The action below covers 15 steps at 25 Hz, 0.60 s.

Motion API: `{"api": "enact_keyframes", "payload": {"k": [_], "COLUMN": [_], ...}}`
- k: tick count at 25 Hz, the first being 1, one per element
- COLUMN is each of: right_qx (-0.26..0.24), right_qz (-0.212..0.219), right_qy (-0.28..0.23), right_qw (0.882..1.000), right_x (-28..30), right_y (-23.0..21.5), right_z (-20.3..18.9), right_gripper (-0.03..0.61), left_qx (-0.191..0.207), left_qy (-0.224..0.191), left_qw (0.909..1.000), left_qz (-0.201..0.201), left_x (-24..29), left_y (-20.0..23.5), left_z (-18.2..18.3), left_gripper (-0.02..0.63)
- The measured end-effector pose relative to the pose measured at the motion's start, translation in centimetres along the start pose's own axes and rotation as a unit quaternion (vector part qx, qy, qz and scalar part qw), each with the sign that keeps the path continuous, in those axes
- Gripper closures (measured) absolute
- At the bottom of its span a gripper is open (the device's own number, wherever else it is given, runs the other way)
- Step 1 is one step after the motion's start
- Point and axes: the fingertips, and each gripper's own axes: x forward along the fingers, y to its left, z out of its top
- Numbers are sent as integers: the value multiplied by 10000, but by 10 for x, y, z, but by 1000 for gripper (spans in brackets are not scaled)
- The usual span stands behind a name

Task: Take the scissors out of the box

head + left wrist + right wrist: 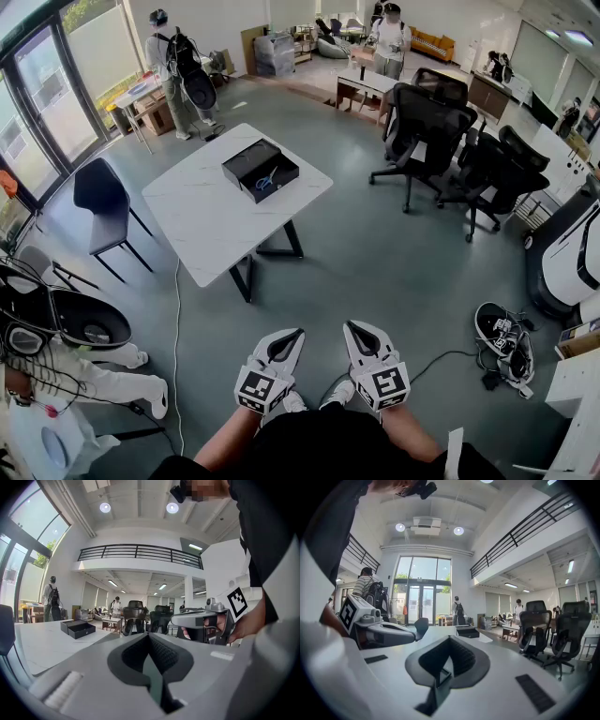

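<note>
An open black box (260, 169) sits near the far edge of a white table (206, 225), well ahead of me across the floor. Blue-handled scissors (266, 181) lie inside its front half. I hold both grippers close to my body, side by side and far short of the table. The left gripper (291, 336) has its jaws together with nothing between them, and the right gripper (355, 329) is the same. In the left gripper view the box (77, 628) is small and distant beyond the shut left gripper (149, 637). The right gripper view shows the box (468, 632) past the shut right gripper (449, 641).
A black chair (103, 202) stands left of the table. Several black office chairs (427, 122) are grouped to its right. A white cable (176, 328) runs over the floor on my left, and gear (502, 339) lies on the floor at right. People stand far back.
</note>
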Motion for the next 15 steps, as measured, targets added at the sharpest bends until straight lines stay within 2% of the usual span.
{"api": "enact_keyframes", "payload": {"k": [15], "right_qx": [-3], "right_qz": [-12], "right_qy": [-28], "right_qw": [10000], "right_x": [-1], "right_y": [47], "right_z": [1], "right_gripper": [571], "left_qx": [-196], "left_qy": [-12], "left_qw": [9998], "left_qz": [-3], "left_x": [-45], "left_y": [10], "left_z": [-13], "left_gripper": [604]}}
